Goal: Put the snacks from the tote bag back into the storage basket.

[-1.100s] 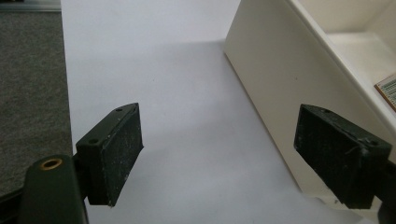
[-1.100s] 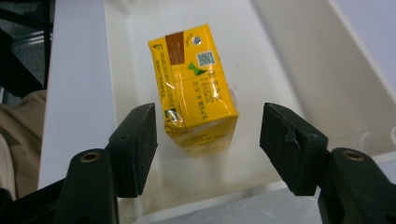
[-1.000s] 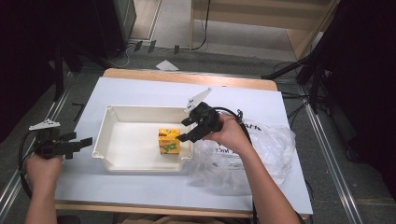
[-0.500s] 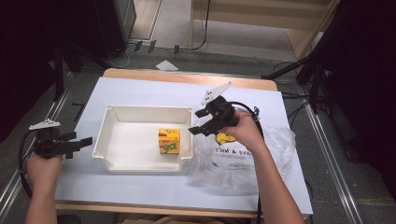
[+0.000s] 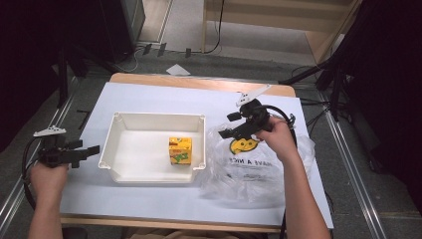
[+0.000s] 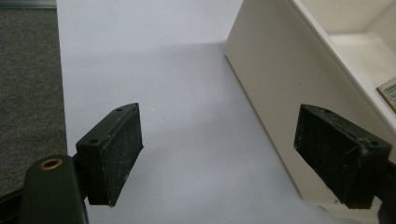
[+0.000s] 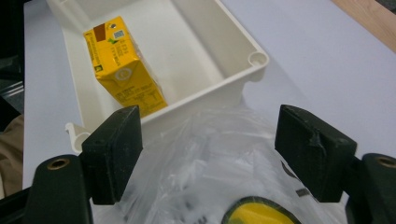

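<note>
Right gripper, jaws just opened and empty, hovers over the plastic bag beside the tray holding the juice carton; next, probably reaching into the bag

A white-topped table carries a tray and a plastic bag.

Yellow juice carton stands upright in white tray, near its right wall. Clear plastic bag, smiley print, lies crumpled just right of tray, touching it.
</note>
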`<state>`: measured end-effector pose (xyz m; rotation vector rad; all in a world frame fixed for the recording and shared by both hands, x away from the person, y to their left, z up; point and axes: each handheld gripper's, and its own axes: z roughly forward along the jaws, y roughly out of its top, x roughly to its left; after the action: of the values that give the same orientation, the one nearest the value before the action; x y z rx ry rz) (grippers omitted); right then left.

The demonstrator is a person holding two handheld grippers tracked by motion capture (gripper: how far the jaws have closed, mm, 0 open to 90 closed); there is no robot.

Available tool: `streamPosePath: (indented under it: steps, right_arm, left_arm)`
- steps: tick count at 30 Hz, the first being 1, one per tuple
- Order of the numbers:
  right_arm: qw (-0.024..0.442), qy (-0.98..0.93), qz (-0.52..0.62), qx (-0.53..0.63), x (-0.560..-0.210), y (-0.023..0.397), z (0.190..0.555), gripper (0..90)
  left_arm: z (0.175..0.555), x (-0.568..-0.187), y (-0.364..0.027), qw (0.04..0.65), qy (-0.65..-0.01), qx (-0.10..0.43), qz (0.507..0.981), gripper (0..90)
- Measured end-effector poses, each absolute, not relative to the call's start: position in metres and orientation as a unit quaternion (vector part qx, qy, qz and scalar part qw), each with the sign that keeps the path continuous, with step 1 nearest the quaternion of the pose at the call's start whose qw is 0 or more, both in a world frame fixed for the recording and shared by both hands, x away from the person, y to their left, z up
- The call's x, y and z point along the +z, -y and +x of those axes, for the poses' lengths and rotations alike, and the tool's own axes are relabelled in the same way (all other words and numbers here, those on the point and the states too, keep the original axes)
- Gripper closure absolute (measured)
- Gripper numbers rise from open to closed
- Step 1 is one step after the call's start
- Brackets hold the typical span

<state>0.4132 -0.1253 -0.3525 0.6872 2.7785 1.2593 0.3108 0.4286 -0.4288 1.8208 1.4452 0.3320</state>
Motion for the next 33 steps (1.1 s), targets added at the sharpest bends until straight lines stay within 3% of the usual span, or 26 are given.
streamPosePath:
  steps: [19, 29, 33]
  right_arm:
    - [0.037, -0.873, 0.271, 0.404, -0.372, 0.186, 0.421, 22.9]
    - [0.039, -0.871, 0.288, 0.396, -0.377, 0.200, 0.420, 22.8]
    - [0.062, -0.868, 0.273, 0.410, -0.377, 0.202, 0.418, 22.3]
  left_arm:
    - [0.319, -0.429, -0.427, 0.388, -0.567, 0.126, 0.716, 16.5]
    - [0.326, -0.430, -0.424, 0.383, -0.570, 0.125, 0.717, 16.5]
    - [0.328, -0.431, -0.423, 0.386, -0.570, 0.123, 0.715, 16.5]
